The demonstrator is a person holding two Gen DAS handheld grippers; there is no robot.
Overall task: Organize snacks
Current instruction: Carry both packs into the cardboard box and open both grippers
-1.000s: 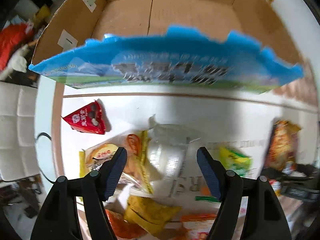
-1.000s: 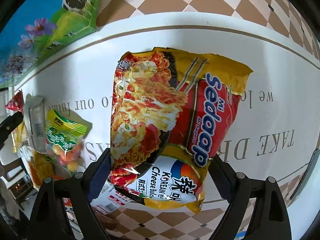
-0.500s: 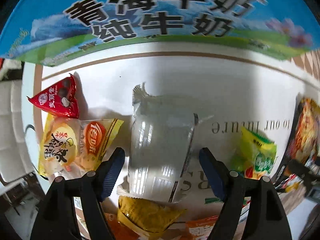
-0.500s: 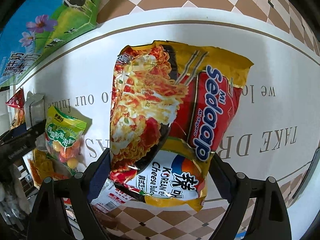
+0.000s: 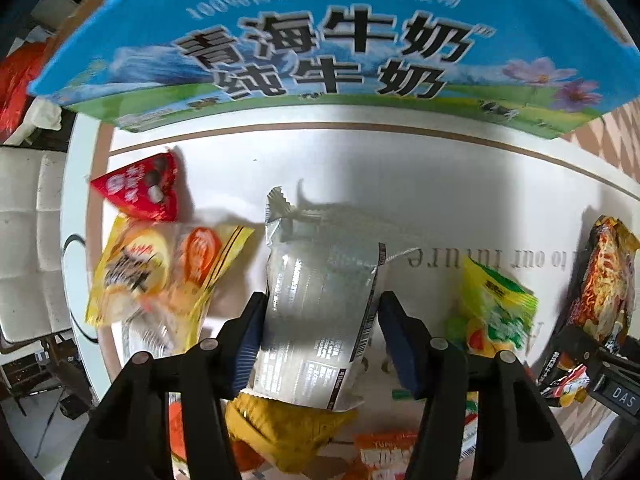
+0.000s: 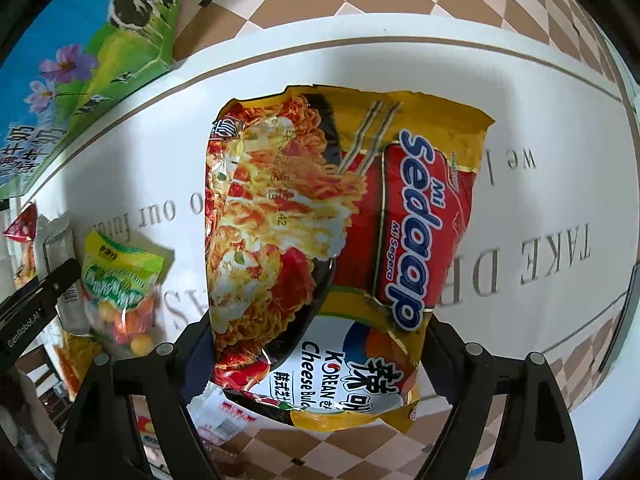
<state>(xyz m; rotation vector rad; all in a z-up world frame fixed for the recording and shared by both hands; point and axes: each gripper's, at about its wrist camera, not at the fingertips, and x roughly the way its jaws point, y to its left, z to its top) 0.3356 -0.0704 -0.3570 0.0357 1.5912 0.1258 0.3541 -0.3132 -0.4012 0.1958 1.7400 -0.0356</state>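
My left gripper point(image 5: 320, 336) is shut on a silver foil snack packet point(image 5: 320, 300) and holds it over the white table. My right gripper point(image 6: 316, 360) is shut on a yellow and red Mi Sedaap noodle packet point(image 6: 340, 220), lifted above the table. The blue milk carton box point(image 5: 320, 40) stands at the far side; its corner also shows in the right wrist view point(image 6: 80, 60). The noodle packet also shows at the right edge of the left wrist view point(image 5: 608, 280).
A red triangular snack point(image 5: 140, 192), a yellow pastry packet point(image 5: 160, 272) and a green candy bag point(image 5: 496, 308) lie on the table point(image 5: 440, 192). More packets point(image 5: 280, 432) lie near the front edge. A white chair point(image 5: 28, 240) stands at the left.
My left gripper has come down from the box to the silver packet and closed on it. The right gripper still holds the noodle packet and has barely moved.
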